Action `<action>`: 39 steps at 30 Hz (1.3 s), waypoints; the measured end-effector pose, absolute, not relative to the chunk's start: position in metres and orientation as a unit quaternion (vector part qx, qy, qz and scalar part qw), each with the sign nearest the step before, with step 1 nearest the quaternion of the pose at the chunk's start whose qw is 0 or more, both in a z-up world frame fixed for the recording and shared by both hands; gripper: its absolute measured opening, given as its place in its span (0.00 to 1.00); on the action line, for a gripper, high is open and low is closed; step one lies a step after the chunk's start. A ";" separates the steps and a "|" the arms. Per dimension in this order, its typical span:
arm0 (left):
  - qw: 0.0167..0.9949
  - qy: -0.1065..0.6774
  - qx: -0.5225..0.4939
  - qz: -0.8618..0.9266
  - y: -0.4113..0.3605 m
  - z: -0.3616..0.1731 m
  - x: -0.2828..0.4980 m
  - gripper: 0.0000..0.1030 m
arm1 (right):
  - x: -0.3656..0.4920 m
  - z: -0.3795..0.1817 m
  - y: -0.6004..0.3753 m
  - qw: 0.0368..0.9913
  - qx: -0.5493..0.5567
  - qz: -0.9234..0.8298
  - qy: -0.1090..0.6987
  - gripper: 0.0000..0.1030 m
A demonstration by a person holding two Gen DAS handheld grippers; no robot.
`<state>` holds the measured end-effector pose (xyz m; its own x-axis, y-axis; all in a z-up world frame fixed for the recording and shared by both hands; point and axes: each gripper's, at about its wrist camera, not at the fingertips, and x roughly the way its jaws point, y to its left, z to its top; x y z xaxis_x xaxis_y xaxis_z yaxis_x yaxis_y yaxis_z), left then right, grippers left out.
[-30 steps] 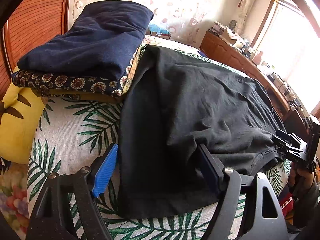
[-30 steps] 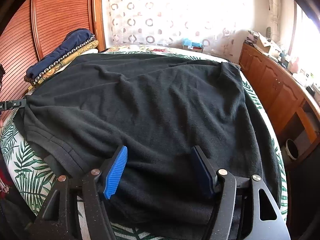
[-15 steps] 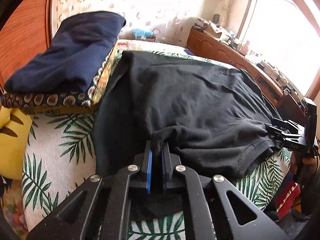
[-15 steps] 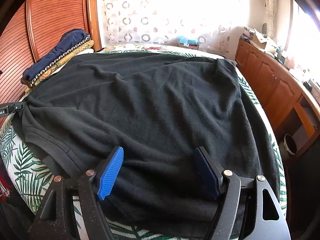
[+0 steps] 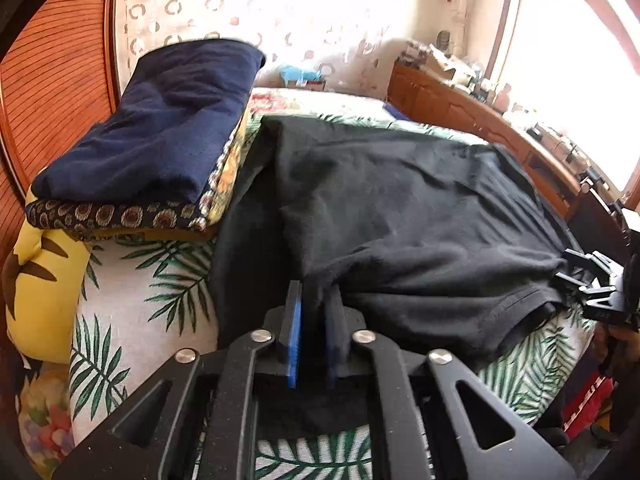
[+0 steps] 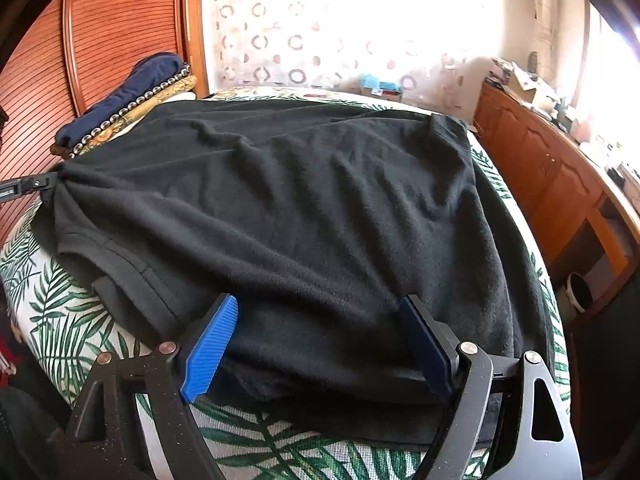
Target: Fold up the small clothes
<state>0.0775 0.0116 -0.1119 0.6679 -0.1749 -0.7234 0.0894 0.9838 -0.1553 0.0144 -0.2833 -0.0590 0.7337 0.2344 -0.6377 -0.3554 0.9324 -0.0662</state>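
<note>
A black garment (image 6: 304,216) lies spread over most of the leaf-print bed cover (image 6: 60,320), its near edge hanging toward the cameras. The left gripper (image 5: 316,300) is pinched together on a bunched fold at the garment's left side; the cloth rises into a small peak between its blue pads (image 5: 295,332), and how much fabric sits between them is hidden by the fingers themselves. The right gripper (image 6: 320,320) has its fingers wide apart, straddling the near hem with the cloth lying between them but not clamped; whether the pads touch the fabric is hard to tell. In the left wrist view the right gripper shows only as a dark cluster at the far right edge (image 5: 596,284), partly cut off by the frame. A folded navy cloth (image 5: 160,124) rests on a patterned cushion (image 5: 120,214), just beside the garment's far left corner, with a yellow pillow (image 5: 40,280) below it. A wooden cabinet (image 6: 552,184) lines the right side; items on top are washed out by window glare.
</note>
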 end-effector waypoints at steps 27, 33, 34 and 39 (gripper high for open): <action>0.899 0.430 -0.047 -0.067 0.021 -0.127 0.081 0.35 | 0.012 -0.061 -0.287 0.930 -0.092 0.167 0.315 0.82; 0.902 0.417 -0.045 -0.101 0.007 -0.121 0.083 0.10 | 0.011 -0.062 -0.289 0.931 -0.092 0.168 0.311 0.82; 0.904 0.410 -0.050 -0.110 0.004 -0.116 0.082 0.10 | 0.011 -0.062 -0.289 0.931 -0.091 0.169 0.310 0.82; 0.921 0.361 -0.039 -0.144 -0.025 -0.076 0.080 0.10 | 0.007 -0.059 -0.298 0.933 -0.085 0.166 0.307 0.81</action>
<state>0.0801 -0.0248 -0.0758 0.6988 -0.2923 -0.6529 0.2365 0.9558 -0.1747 0.0072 -0.2982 -0.0587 0.7558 0.2573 -0.6021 -0.3623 0.9303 -0.0573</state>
